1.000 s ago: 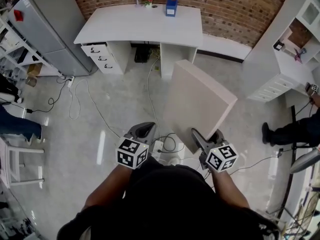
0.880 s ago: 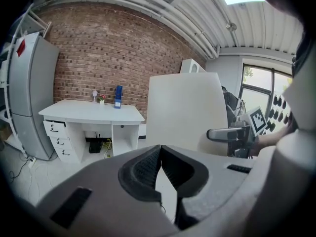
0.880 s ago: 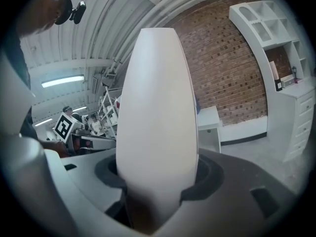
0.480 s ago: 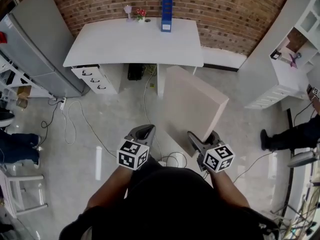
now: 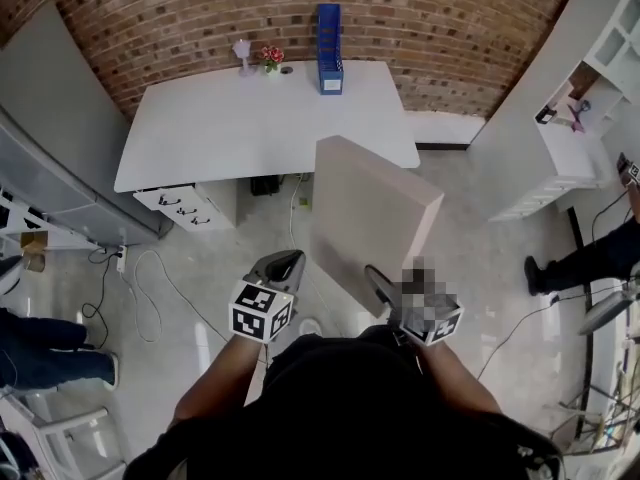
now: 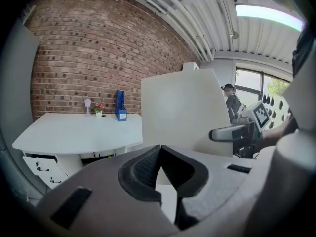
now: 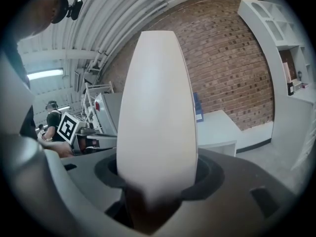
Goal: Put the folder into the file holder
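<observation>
A thick beige folder (image 5: 370,213) stands tilted in front of me, its lower corner clamped in my right gripper (image 5: 382,284), which is shut on it. In the right gripper view the folder's spine (image 7: 158,112) fills the gap between the jaws of that gripper (image 7: 157,179). My left gripper (image 5: 283,265) is beside it, shut and empty, its pads meeting (image 6: 159,152). The blue file holder (image 5: 329,20) stands upright at the back edge of the white desk (image 5: 230,128), well beyond both grippers. It also shows as the holder (image 6: 120,106) in the left gripper view.
A small lamp and a flower pot (image 5: 270,58) stand left of the holder. Drawers (image 5: 185,206) hang under the desk's left end. A grey cabinet (image 5: 50,138) is at the left, white shelving (image 5: 570,108) at the right. Cables (image 5: 150,268) lie on the floor. A person (image 5: 585,260) stands at the right.
The desk and the blue holder have come nearer and lower in the head view as I walk toward them. The folder stays clamped in the right gripper; the left stays shut.
</observation>
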A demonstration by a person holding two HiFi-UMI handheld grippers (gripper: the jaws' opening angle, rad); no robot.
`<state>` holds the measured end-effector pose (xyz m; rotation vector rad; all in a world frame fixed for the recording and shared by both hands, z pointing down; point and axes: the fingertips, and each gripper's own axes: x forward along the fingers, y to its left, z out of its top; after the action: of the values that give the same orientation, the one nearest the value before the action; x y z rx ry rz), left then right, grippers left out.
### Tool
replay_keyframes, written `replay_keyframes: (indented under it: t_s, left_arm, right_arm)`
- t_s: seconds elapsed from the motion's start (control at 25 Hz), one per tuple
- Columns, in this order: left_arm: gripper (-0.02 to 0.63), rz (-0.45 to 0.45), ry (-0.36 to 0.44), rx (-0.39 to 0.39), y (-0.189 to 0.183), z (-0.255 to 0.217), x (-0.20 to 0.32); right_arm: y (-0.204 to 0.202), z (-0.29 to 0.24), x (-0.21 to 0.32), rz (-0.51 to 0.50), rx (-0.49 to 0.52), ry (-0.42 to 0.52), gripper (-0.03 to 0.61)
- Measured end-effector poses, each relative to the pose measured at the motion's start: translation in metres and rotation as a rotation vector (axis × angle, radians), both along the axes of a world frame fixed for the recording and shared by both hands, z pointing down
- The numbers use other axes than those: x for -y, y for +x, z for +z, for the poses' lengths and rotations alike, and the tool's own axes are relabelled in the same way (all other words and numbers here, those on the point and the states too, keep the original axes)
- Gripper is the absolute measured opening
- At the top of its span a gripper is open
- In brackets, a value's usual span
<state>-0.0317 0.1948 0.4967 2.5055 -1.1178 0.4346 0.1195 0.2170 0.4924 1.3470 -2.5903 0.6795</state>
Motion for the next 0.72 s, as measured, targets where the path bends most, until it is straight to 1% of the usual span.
replay_keyframes:
  t_s: [0.08, 0.24, 0.36, 0.48, 0.56, 0.72]
  left_arm:
    - [0.005, -0.005, -0.01, -0.005, -0.012, 0.004, 0.014]
    - [0.005, -0.015, -0.029, -0.046, -0.028, 0.005, 0.029]
    - [0.005, 0.004, -0.044, -0.024, -0.037, 0.014, 0.044]
    - [0.005, -0.007, -0.056, -0.021, -0.045, 0.021, 0.061]
    - [0.005, -0.015, -0.061, -0.022, -0.048, 0.024, 0.074]
    - [0.005, -0.001, -0.051, -0.01, -0.046, 0.024, 0.099]
  right_arm:
    - [-0.012, 0.001, 0.012, -0.002, 0.001, -0.015, 0.282]
    - [-0.024, 0.005, 0.032, -0.006, -0.022, -0.041, 0.282]
    - [-0.03, 0.006, 0.056, -0.005, -0.037, -0.037, 0.284]
    - [-0.03, 0.01, 0.076, -0.008, -0.051, -0.035, 0.284]
    - [-0.028, 0.016, 0.091, 0.005, -0.043, -0.044, 0.284]
    - [-0.026, 0.025, 0.124, 0.023, -0.016, -0.054, 0.285]
